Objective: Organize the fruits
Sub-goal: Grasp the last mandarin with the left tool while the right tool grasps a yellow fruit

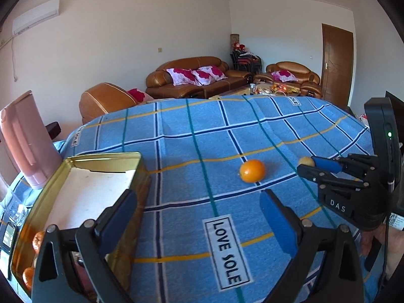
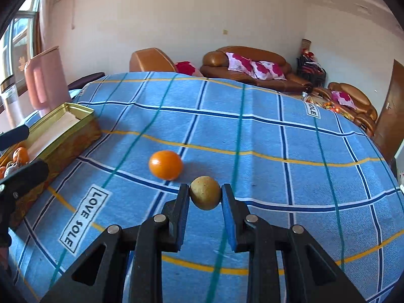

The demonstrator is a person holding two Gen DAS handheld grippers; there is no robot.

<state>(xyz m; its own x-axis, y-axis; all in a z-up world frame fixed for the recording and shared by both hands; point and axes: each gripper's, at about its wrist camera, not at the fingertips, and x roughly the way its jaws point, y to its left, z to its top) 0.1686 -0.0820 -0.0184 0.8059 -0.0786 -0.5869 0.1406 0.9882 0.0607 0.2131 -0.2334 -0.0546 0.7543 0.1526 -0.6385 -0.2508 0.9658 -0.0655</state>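
Note:
My right gripper (image 2: pixel 205 197) is shut on a small yellow-brown fruit (image 2: pixel 205 196) and holds it just above the blue checked cloth (image 2: pixel 265 136); it also shows in the left wrist view (image 1: pixel 306 165) with the fruit (image 1: pixel 306 161) at its tips. An orange (image 2: pixel 165 164) lies on the cloth just left of that fruit; it also shows in the left wrist view (image 1: pixel 252 171). My left gripper (image 1: pixel 198 210) is open and empty, beside a gold tin box (image 1: pixel 75 161) that holds tangerines (image 1: pixel 38 242). The box also shows in the right wrist view (image 2: pixel 68 116).
A pink jug (image 1: pixel 27 141) stands behind the box at the table's left edge. Brown sofas (image 1: pixel 197 78) and a coffee table stand beyond the far edge. A door (image 1: pixel 337 63) is at the right.

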